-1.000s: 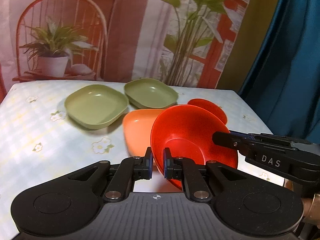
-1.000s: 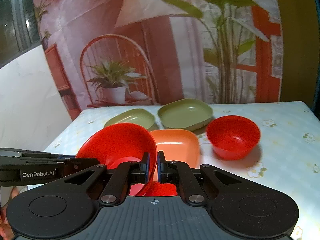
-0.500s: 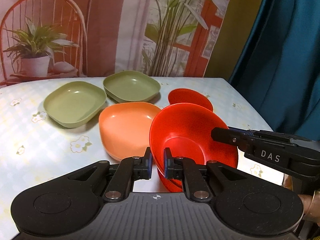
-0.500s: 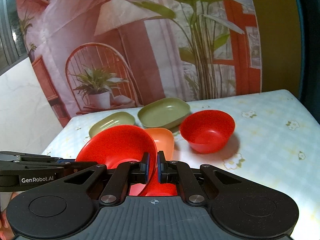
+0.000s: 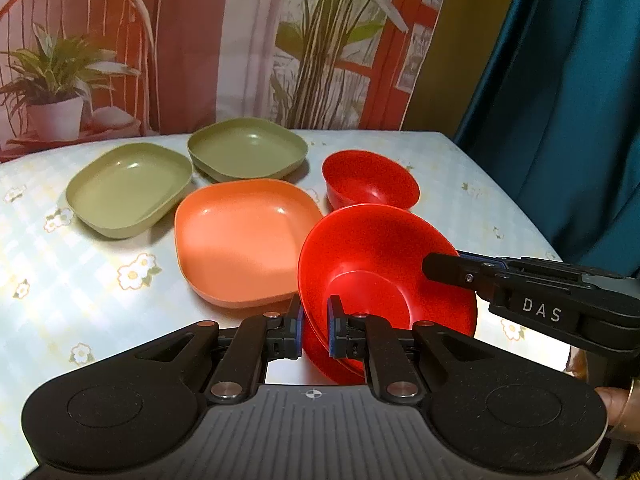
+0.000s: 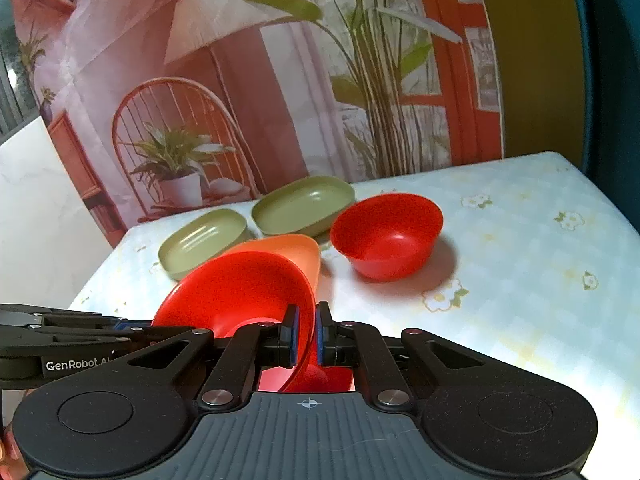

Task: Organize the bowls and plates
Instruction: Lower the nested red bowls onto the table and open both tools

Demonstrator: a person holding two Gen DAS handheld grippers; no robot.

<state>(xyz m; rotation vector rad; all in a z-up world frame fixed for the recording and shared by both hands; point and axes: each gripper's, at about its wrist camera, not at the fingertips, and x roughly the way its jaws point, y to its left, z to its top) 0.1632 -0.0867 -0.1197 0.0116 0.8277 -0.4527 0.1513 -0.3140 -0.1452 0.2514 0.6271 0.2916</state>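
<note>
A red bowl (image 5: 380, 276) hangs tilted above the table's near edge, held by its rim from two sides. My left gripper (image 5: 313, 328) is shut on its near-left rim, and my right gripper (image 6: 307, 334) is shut on the opposite rim, its fingers (image 5: 440, 268) reaching in from the right. In the right wrist view the held bowl (image 6: 240, 288) hides part of the orange plate (image 6: 296, 250). A second red bowl (image 5: 370, 180) stands on the table just beyond. Left of it lie the orange plate (image 5: 244, 236) and two green plates (image 5: 128, 186) (image 5: 246, 148).
The table (image 5: 60, 280) wears a pale cloth with flower prints. A printed backdrop (image 5: 200, 40) of a chair and plants hangs behind it, and a teal curtain (image 5: 560, 100) at the right. The table's right edge (image 6: 600, 208) lies beyond the standing red bowl (image 6: 386, 232).
Both grippers have carried the red bowl to the right and a little lower, nearer the standing red bowl. The plates now sit further left in view. Both grips are unchanged.
</note>
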